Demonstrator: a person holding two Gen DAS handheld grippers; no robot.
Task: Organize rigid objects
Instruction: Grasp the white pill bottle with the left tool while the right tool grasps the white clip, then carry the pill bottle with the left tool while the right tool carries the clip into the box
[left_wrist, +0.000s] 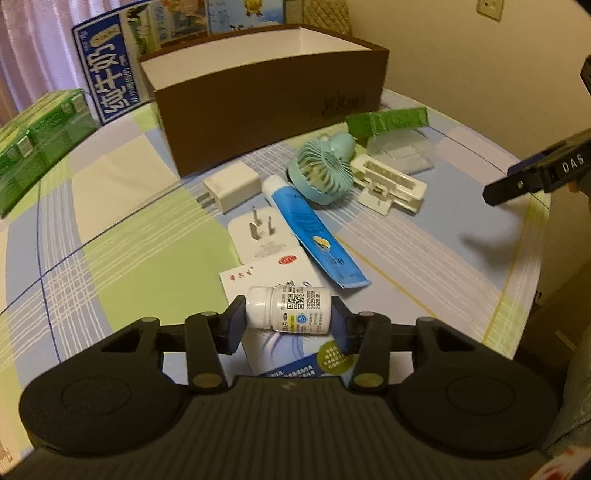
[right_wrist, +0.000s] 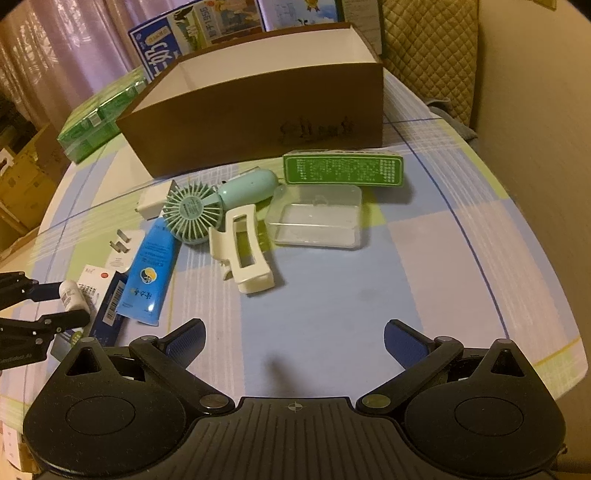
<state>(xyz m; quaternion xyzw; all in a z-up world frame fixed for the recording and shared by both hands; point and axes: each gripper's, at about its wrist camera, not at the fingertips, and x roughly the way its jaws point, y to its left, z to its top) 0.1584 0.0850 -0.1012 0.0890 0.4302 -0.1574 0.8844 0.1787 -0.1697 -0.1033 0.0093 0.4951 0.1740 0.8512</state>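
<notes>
Jaws of the left gripper (left_wrist: 288, 314) pinch a small white pill bottle (left_wrist: 288, 309) lying sideways between the blue pads, cap toward the left of the frame, low in the centre of the left wrist view; the bottle looks lifted just above a white and blue medicine box (left_wrist: 280, 354) beneath it. Jaws of the right gripper (right_wrist: 294, 339) are spread wide with nothing between them, low in the right wrist view, over a bare patch of the worktop (right_wrist: 332, 295), which carries a checked blue, green and white cloth.

Largest on the worktop is a brown cardboard box (right_wrist: 258, 110) with a white inside, open at the top, in the upper centre of both views. Behind it at the upper left stands a blue milk carton case (left_wrist: 107, 74), and left of that lies a green wrapped pack (left_wrist: 33, 144).

In front of the brown box, right of centre in the right wrist view, a green printed carton (right_wrist: 343, 168) lies just behind a clear plastic case (right_wrist: 317, 218). Left of these a mint handheld fan (right_wrist: 207, 206) rests beside a cream hair claw clip (right_wrist: 240, 254). A blue tube (right_wrist: 149, 269) lies left of the fan, slanting toward the lower left. Beside it are a white charger (left_wrist: 232, 184) and a white plug adapter (left_wrist: 258, 236) with its prongs pointing up.
</notes>
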